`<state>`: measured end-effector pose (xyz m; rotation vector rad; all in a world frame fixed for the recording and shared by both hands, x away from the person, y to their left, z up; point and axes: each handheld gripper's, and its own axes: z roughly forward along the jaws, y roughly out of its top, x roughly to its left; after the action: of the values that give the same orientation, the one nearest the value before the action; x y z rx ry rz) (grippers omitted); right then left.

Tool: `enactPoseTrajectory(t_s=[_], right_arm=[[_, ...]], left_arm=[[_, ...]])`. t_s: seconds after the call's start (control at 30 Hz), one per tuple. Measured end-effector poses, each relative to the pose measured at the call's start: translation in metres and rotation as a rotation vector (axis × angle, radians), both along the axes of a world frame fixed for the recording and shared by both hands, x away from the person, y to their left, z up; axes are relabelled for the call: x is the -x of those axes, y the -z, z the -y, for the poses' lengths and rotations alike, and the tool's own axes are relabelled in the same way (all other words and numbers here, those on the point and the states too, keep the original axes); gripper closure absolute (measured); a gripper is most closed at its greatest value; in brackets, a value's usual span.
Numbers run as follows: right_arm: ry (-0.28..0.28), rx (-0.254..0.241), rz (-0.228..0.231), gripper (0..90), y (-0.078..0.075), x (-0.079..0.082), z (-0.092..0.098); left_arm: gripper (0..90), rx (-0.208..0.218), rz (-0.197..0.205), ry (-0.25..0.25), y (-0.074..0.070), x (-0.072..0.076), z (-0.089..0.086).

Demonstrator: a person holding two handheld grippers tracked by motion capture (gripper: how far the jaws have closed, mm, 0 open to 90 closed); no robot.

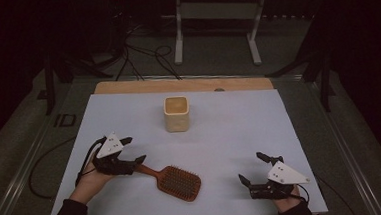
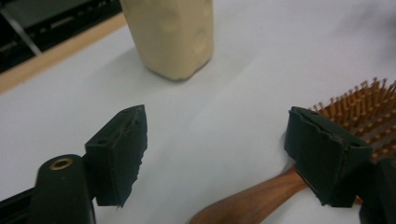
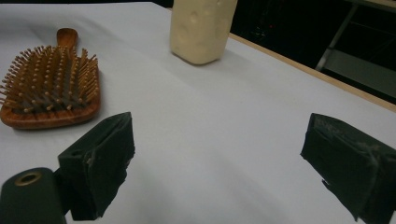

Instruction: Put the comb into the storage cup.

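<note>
A wooden paddle hairbrush (image 1: pixel 175 181) lies bristles up on the white sheet, its handle pointing left. My left gripper (image 1: pixel 135 149) stands open at the end of that handle. In the left gripper view the handle (image 2: pixel 252 200) runs beside and under one jaw of my left gripper (image 2: pixel 219 154), with no pad pressing on it, and the bristles (image 2: pixel 364 107) show behind that jaw. My right gripper (image 1: pixel 251 167) rests open near the front right edge, with nothing between the jaws of my right gripper (image 3: pixel 219 158). The hairbrush (image 3: pixel 51 88) lies off to its left.
A cream squarish cup (image 1: pixel 176 116) stands upright at the middle back of the white sheet (image 1: pixel 240 129); the cup (image 2: pixel 170 37) (image 3: pixel 201 28) also appears ahead of both grippers. A wooden strip (image 1: pixel 182 84) edges the table's far side. A white frame (image 1: pixel 218 15) and cables (image 1: pixel 145 60) lie on the floor beyond.
</note>
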<state>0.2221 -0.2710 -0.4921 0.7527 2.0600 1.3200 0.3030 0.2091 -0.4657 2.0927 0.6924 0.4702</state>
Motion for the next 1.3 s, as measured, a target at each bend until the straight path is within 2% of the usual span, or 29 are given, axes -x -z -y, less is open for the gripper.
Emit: enactPoseTrajectory(t_s=[0.13, 0.2, 0.37, 0.53, 0.57, 0.7, 0.73, 0.77, 0.87, 0.9, 1.0, 1.07, 1.13, 1.3], right_arm=[[0.004, 0.004, -0.002, 8.9, 0.0, 0.0, 0.0], [0.004, 0.005, 0.001, 8.9, 0.0, 0.0, 0.0], [0.004, 0.005, -0.005, 8.9, 0.0, 0.0, 0.0], [0.004, 0.005, 0.0, 8.9, 0.0, 0.0, 0.0], [0.004, 0.005, -0.001, 8.9, 0.0, 0.0, 0.0], [0.003, 0.008, -0.002, 8.9, 0.0, 0.0, 0.0], [0.003, 0.008, -0.002, 8.9, 0.0, 0.0, 0.0], [0.003, 0.006, -0.002, 8.9, 0.0, 0.0, 0.0], [0.002, 0.006, 0.0, 8.9, 0.0, 0.0, 0.0], [0.002, 0.006, 0.0, 8.9, 0.0, 0.0, 0.0], [0.002, 0.006, -0.002, 8.9, 0.0, 0.0, 0.0], [0.001, 0.005, -0.002, 8.9, 0.0, 0.0, 0.0], [0.001, 0.007, -0.003, 8.9, 0.001, 0.0, 0.0], [0.0, 0.009, -0.005, 8.9, 0.001, 0.0, 0.0]], left_arm=[[31.4, -0.001, -0.045, -0.008, 0.007, -0.004, 0.001], [38.3, -0.003, -0.064, -0.001, 0.01, -0.006, 0.001], [48.4, -0.034, -0.065, 0.016, 0.018, -0.007, 0.006], [62.5, -0.087, -0.077, 0.032, 0.027, -0.008, 0.012], [63.0, -0.094, -0.08, 0.031, 0.028, -0.009, 0.013], [72.6, -0.102, -0.079, 0.032, 0.03, -0.01, 0.014], [72.6, -0.106, -0.079, 0.033, 0.03, -0.011, 0.015], [80.0, -0.113, -0.082, 0.029, 0.03, -0.012, 0.015], [89.6, -0.131, -0.076, 0.036, 0.03, -0.013, 0.015], [89.6, -0.136, -0.07, 0.032, 0.03, -0.013, 0.015], [90.0, -0.148, -0.089, 0.037, 0.032, -0.014, 0.015], [90.0, -0.174, -0.093, 0.036, 0.033, -0.014, 0.015], [90.0, -0.174, -0.105, 0.048, 0.034, -0.014, 0.016], [90.0, -0.204, -0.122, 0.055, 0.036, -0.016, 0.02]])
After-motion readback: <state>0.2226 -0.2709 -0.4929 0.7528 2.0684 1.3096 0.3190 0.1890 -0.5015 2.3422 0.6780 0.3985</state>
